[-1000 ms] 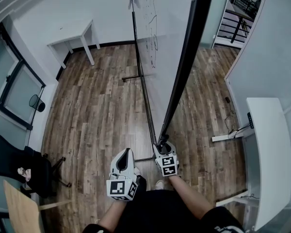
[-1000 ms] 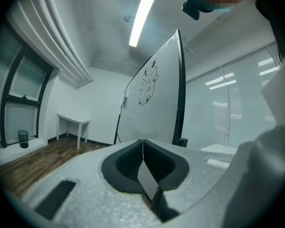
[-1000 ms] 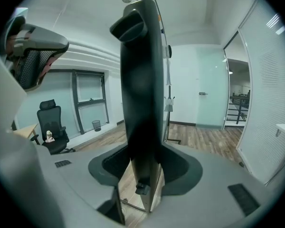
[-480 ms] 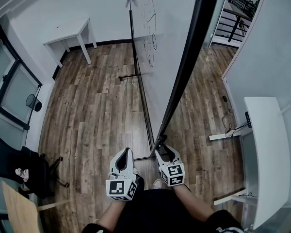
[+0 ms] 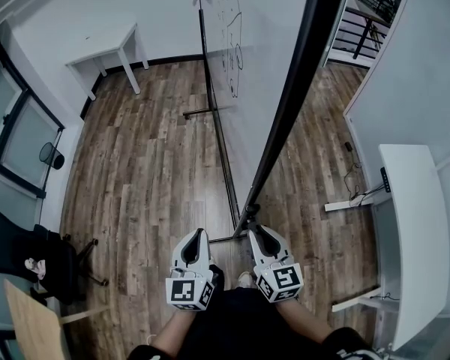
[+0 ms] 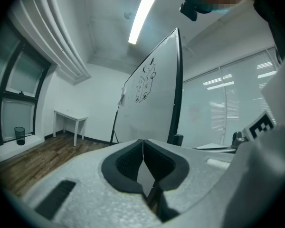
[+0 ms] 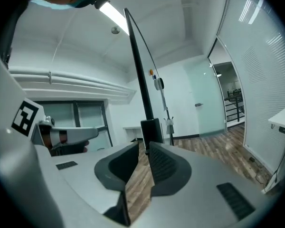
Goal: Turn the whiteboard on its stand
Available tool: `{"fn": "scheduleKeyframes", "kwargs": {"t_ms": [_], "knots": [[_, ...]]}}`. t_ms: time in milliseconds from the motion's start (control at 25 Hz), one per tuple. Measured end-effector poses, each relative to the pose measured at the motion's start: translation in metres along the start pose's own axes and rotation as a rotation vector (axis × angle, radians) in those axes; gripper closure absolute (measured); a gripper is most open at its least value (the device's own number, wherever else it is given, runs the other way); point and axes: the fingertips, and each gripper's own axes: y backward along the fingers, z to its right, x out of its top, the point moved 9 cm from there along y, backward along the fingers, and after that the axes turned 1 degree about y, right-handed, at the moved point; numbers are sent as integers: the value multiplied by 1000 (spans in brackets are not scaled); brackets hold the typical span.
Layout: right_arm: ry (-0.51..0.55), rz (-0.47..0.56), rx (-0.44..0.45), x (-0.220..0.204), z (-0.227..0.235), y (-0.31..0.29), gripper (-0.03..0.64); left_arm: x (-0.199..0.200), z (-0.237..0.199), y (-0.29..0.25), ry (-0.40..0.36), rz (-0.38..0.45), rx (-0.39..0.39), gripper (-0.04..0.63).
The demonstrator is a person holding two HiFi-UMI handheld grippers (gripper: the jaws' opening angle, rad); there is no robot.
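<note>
I count one black-framed white whiteboard (image 5: 255, 66), two white rectangular tables (small one (image 5: 109, 45) by the wall, long one (image 5: 412, 223) at my right), one black office chair (image 5: 19, 257), one black round bin (image 5: 52, 156).

head view — looked steeply down from high over the floor (image 5: 150, 163) | left gripper view — low, level, faced the whiteboard (image 6: 152, 94) | right gripper view — low, near its edge | shared: whiteboard, upper centre
</note>
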Motion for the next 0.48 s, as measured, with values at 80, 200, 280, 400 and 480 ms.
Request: {"fn": "scheduleKeyframes", "kwargs": {"t_ms": [80,200,280,400,480], "knots": [[-7,19,2,6,-2,6,553,-1,2,2,-1,-6,-2,577],[-11,39,3,13,-4,11,566,-3,4,3,-2,-11,-6,577],[-10,45,3,16,-5,12,571,-4,3,1,0,-15,-10,577],[-9,46,3,16,-6,13,581,-5,3,1,1,-19,-12,577],[-7,44,3,15,-6,14,591,-5,4,1,-1,-19,-14,577]]}}
